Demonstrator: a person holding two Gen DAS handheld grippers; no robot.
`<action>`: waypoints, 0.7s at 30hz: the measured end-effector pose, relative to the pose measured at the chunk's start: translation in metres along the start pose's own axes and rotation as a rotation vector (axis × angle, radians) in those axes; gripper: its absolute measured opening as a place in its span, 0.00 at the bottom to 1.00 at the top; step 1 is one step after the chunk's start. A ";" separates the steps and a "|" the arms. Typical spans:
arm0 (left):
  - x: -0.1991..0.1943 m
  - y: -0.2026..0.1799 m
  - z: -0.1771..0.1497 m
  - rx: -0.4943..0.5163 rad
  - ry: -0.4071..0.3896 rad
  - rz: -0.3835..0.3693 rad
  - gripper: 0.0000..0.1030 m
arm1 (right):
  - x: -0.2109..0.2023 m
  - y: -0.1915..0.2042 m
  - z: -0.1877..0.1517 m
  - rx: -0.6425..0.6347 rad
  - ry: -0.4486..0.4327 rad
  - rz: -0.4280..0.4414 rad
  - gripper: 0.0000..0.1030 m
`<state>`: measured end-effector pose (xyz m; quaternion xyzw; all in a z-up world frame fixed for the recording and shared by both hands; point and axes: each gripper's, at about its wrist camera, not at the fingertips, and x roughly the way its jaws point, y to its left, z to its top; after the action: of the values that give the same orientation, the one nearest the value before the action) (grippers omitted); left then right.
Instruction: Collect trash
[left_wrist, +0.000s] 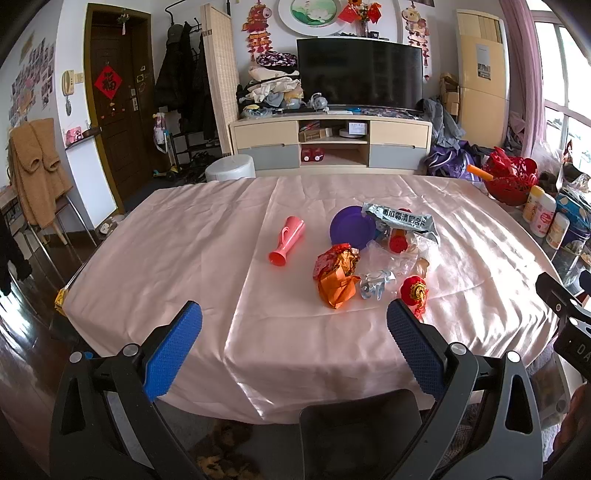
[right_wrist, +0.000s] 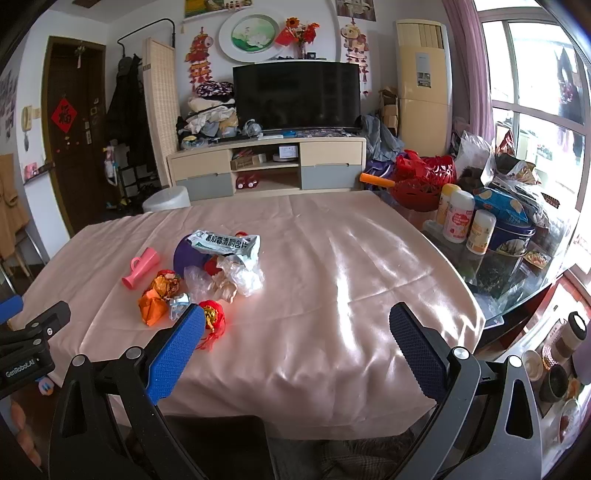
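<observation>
Trash sits in one loose cluster on the pink satin tablecloth (left_wrist: 207, 258), centre to right of centre in the left wrist view, left of centre in the right wrist view.

Items noted:
- silver foil lozenge packet (left_wrist: 400, 220), printed, lying across the rim of a purple plastic lid (left_wrist: 349, 228)
- crumpled red-and-gold foil wrapper (left_wrist: 334, 260), touching an orange paper wad (left_wrist: 338, 291) just below it
- small twist of silver foil (left_wrist: 376, 284)
- clear cellophane scraps (right_wrist: 240, 275), bunched at the right of the pile
- red tasselled ornament (right_wrist: 210, 317), nearest the right gripper's left finger
- pink plastic vase (left_wrist: 288, 240), on its side, apart to the left of the pile; whether it counts as trash is unclear

Handling, as a judgement: all wrappers look very light and soft, will crush under the pads and may slide on the satin. Cellophane likely slippery; pinch a bunched fold, not a flat edge. Take the packet by its free crimped end. The orange wad offers the fullest bite, across its middle. The cloth itself may ruck up if the fingertips drag.

Pose: left gripper (left_wrist: 295, 325) hovers above the near table edge, low in frame, aimed at the pile, jaws spread wide, nothing between them. Right gripper (right_wrist: 297, 332) likewise wide apart and empty, level, pointing over bare cloth right of the pile. No bin is seen on the table.
</observation>
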<state>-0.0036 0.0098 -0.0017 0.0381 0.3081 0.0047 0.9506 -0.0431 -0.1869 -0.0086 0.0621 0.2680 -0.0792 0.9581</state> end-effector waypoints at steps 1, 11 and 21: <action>0.000 0.000 0.000 0.000 0.000 0.000 0.92 | 0.000 0.000 0.000 0.000 0.000 0.000 0.97; 0.001 0.002 -0.001 0.000 0.002 0.002 0.92 | 0.000 0.000 0.000 0.000 0.001 0.000 0.97; 0.002 0.008 -0.006 0.007 0.015 0.012 0.92 | 0.000 0.001 -0.002 0.000 0.006 0.006 0.97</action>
<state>-0.0051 0.0179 -0.0070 0.0431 0.3152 0.0094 0.9480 -0.0441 -0.1859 -0.0107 0.0629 0.2709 -0.0762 0.9575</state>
